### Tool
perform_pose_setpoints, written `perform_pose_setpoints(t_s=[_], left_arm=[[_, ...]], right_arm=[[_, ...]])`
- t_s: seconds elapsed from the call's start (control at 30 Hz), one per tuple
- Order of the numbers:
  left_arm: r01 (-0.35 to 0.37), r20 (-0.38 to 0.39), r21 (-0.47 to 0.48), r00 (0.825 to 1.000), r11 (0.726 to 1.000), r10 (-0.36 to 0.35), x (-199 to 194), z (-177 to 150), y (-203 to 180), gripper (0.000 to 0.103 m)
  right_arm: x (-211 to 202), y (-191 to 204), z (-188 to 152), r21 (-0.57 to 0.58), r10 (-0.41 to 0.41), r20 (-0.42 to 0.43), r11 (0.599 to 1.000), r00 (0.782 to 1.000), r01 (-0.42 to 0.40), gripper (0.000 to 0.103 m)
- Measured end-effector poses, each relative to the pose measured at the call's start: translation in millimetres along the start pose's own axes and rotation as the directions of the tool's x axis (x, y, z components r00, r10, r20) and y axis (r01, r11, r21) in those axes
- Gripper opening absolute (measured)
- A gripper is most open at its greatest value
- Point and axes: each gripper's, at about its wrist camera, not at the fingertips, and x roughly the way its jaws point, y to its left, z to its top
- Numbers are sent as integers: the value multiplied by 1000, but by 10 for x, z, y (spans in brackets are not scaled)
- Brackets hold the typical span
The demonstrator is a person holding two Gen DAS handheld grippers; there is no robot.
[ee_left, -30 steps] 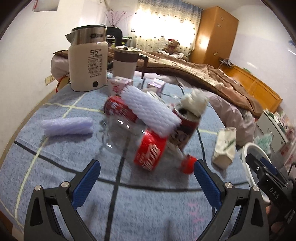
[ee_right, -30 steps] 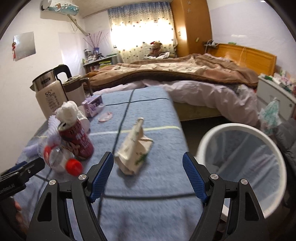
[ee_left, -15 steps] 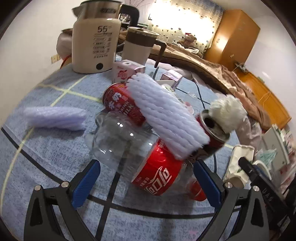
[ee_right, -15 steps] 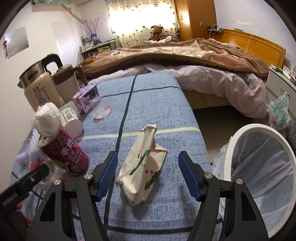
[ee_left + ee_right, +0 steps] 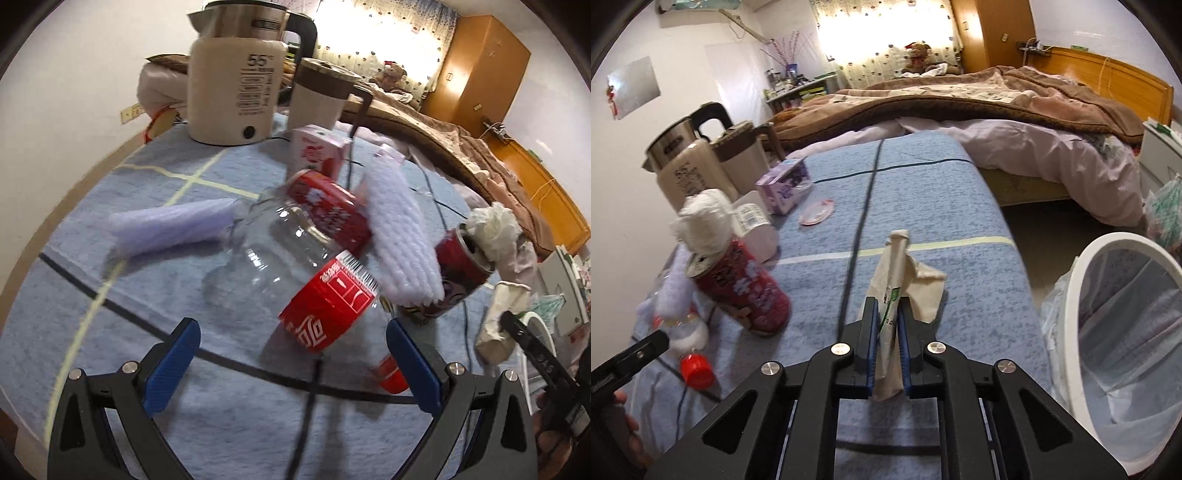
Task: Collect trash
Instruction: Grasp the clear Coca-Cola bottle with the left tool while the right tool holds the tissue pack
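Observation:
A clear plastic cola bottle with a red label and red cap lies on the blue tablecloth. My left gripper is open, its blue fingers on either side of the bottle's near end without touching it. A white foam sleeve leans on a lying red can and on a second red can stuffed with tissue. A purple foam sleeve lies to the left. My right gripper is closing, its pads pressing a crumpled beige paper bag.
A white bin with a clear liner stands off the table's right edge. At the back left are a kettle, a lidded jug, a pink carton and a purple box. A bed lies beyond.
My left gripper moved closer to the bottle, which now sits between its open fingers. My right gripper came down over the paper bag and went from wide open to clamped on it.

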Motion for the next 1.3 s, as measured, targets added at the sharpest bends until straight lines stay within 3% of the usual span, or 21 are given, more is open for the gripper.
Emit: perform_pose_setpoints(t_s=[0.27, 0.4, 0.53, 0.67, 0.83, 1.03, 1.1, 1.3], left_arm=[[41, 22, -87, 999, 995, -39, -22, 177, 147, 102], [74, -54, -119, 995, 990, -81, 217, 270, 105, 100], [94, -83, -191, 990, 977, -112, 330, 266, 113, 100], [72, -112, -177, 989, 982, -92, 437, 225, 25, 100], [22, -116, -146, 993, 989, -40, 517, 239, -68, 92], [0, -102, -98, 995, 995, -10, 532, 241, -105, 83], [-2, -103, -78, 995, 997, -6, 523, 244, -126, 74], [12, -87, -45, 996, 999, -16, 481, 199, -143, 71]], right_arm=[[-124, 78, -151, -28, 100, -19, 995, 995, -101, 9], [-184, 63, -187, -47, 125, -14, 991, 992, -126, 9], [-235, 19, -202, -46, 151, -7, 987, 989, -151, 9], [-251, 62, -208, -92, 103, 3, 990, 995, -102, 9], [-324, 100, -218, -138, 40, 40, 990, 998, -34, 9], [-429, 138, -211, -172, 10, 87, 985, 996, 5, 9], [-450, 129, -206, -172, 5, 96, 985, 995, 12, 9], [-484, 102, -208, -170, 0, 105, 985, 994, 18, 9]])
